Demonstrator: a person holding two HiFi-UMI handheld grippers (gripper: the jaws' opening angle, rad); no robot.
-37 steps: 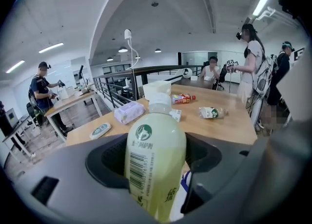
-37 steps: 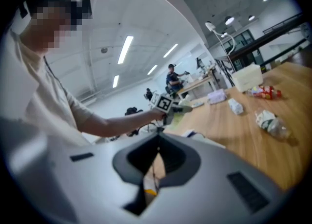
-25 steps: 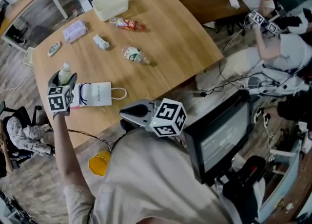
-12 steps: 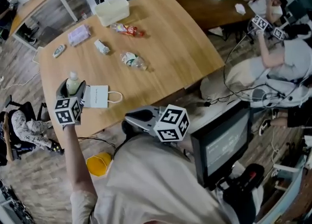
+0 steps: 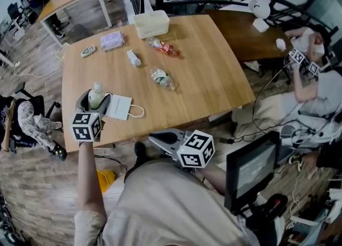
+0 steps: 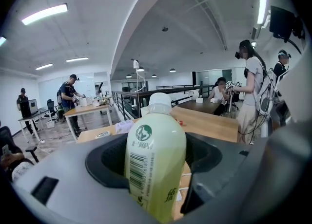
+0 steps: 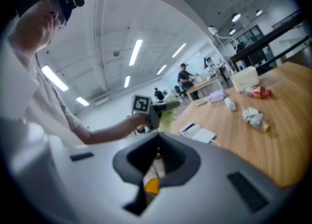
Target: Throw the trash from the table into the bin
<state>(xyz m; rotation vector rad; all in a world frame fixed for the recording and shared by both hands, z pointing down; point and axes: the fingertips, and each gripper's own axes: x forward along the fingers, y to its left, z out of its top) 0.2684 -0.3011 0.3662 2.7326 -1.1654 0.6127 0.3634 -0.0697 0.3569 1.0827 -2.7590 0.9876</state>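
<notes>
L gripper (image 5: 95, 101) clamped on green bottle (image 6: 155, 162) at table (image 5: 214, 68) near-left corner, not binned yet; R gripper (image 5: 156, 138) shut, empty; red wrapper (image 5: 163, 47) + crushed bottle (image 5: 162, 78) left mid-table, so early on.

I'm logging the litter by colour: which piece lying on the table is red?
The snack wrapper just in front of the white box is red. The crumpled packet is white, and the crushed bottle is whitish with green.
</notes>
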